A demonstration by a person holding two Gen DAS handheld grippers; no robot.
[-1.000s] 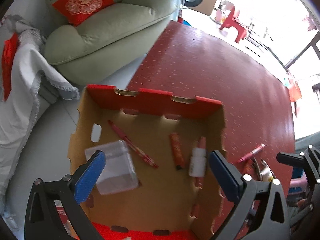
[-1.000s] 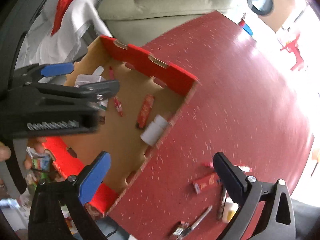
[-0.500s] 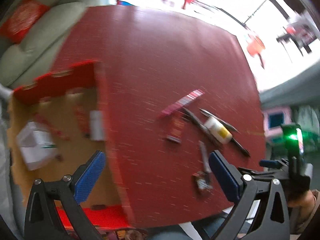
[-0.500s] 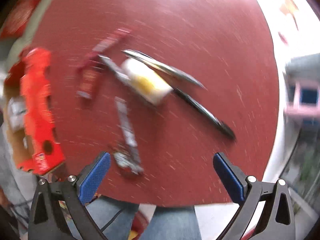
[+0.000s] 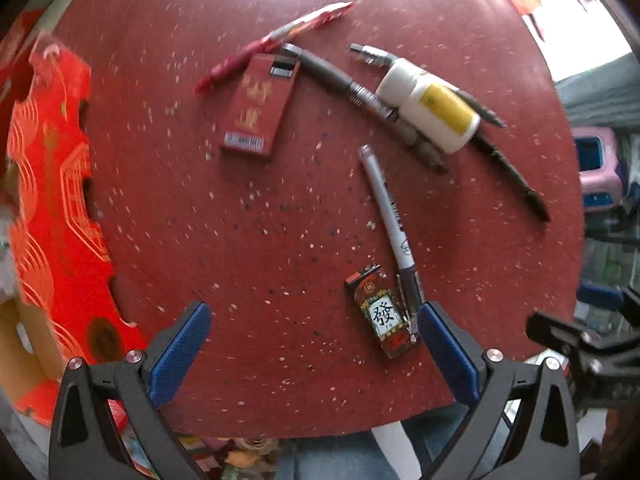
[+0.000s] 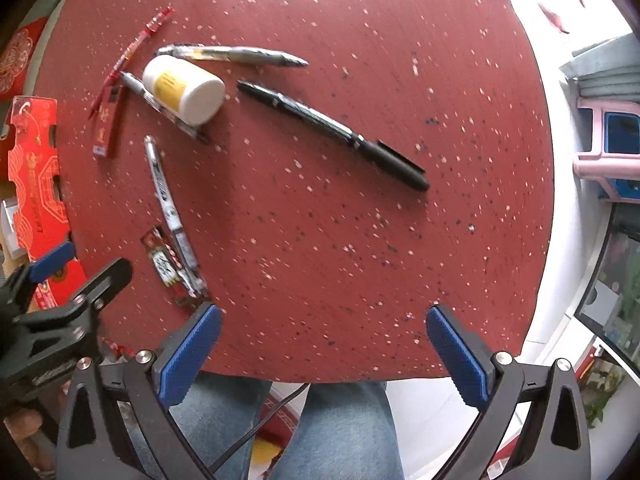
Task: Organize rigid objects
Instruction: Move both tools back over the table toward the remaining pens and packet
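The small patterned lighter (image 5: 383, 312) lies on the red bench (image 5: 256, 216) just ahead of my left tool (image 5: 316, 336), near its right finger, with the silver marker (image 5: 390, 216) touching its side. Farther out lie the red pack (image 5: 258, 106), the red pen (image 5: 276, 42) and the white bottle (image 5: 430, 104), which rests across the dark pens. The black marker (image 6: 332, 128) lies well ahead of my right tool (image 6: 324, 340). Both tools are spread wide and hold nothing. The red box (image 5: 52, 208) stands at the bench's left edge.
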